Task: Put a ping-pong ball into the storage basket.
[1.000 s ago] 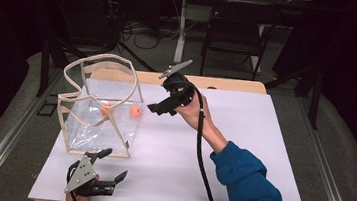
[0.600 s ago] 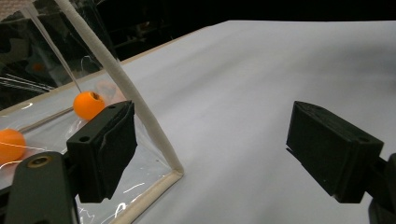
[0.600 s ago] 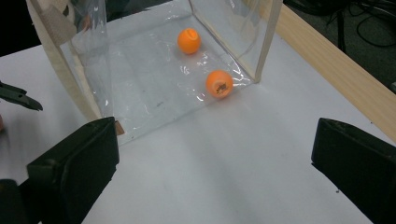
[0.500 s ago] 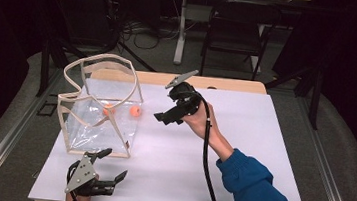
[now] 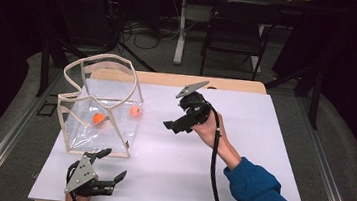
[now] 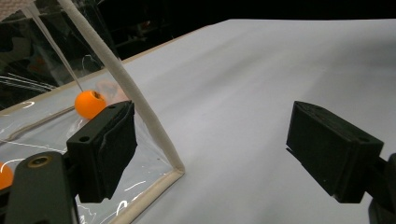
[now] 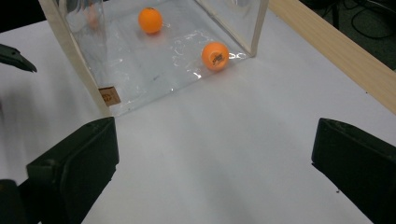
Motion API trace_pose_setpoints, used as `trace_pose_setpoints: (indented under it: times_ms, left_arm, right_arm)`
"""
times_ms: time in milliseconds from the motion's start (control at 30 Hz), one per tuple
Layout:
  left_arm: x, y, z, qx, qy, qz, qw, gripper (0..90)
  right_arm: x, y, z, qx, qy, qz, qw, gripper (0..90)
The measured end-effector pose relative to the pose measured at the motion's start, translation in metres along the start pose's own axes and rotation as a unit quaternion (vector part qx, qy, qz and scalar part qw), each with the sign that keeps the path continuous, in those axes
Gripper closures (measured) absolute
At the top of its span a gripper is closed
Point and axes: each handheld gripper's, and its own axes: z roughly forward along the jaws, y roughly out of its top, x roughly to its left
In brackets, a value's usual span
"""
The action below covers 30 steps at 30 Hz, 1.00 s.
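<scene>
A clear plastic bag (image 5: 100,105) with beige trim stands open-topped on the left of the white table (image 5: 267,150). Two orange balls lie inside it, one (image 5: 98,118) near the middle and one (image 5: 135,111) by the right wall. My right gripper (image 5: 172,126) hovers open to the right of the bag, facing it; its view has the bag (image 7: 140,60) and both balls (image 7: 150,20) (image 7: 215,55) ahead of wide-apart jaws. My left gripper (image 5: 115,164) rests open at the front edge, just beside the bag's near corner (image 6: 175,170), with one ball (image 6: 89,103) seen through the plastic.
A bare wooden strip (image 5: 228,84) runs along the table's far edge. Behind it stand a dark chair (image 5: 234,31) and a table leg amid cables on the floor. White tabletop stretches to the right of the bag and around my right hand.
My right gripper has drawn back from the bag, moving right and toward the person. The left gripper, the bag and both balls have stayed put.
</scene>
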Motion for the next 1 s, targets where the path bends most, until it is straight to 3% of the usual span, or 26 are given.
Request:
trace_pose_setpoints:
  times_ms: [467,1000]
  left_arm:
    - [0.001,0.0,0.0,0.002,-0.003,-0.002,1.0,15.7]
    - [0.001,0.0,0.0,0.001,-0.001,-0.001,1.0,15.7]
  right_arm:
    - [0.006,-0.031,-0.008,0.008,-0.015,-0.015,0.9997,0.4]
    - [0.01,-0.054,-0.025,0.006,-0.029,-0.019,0.9994,0.2]
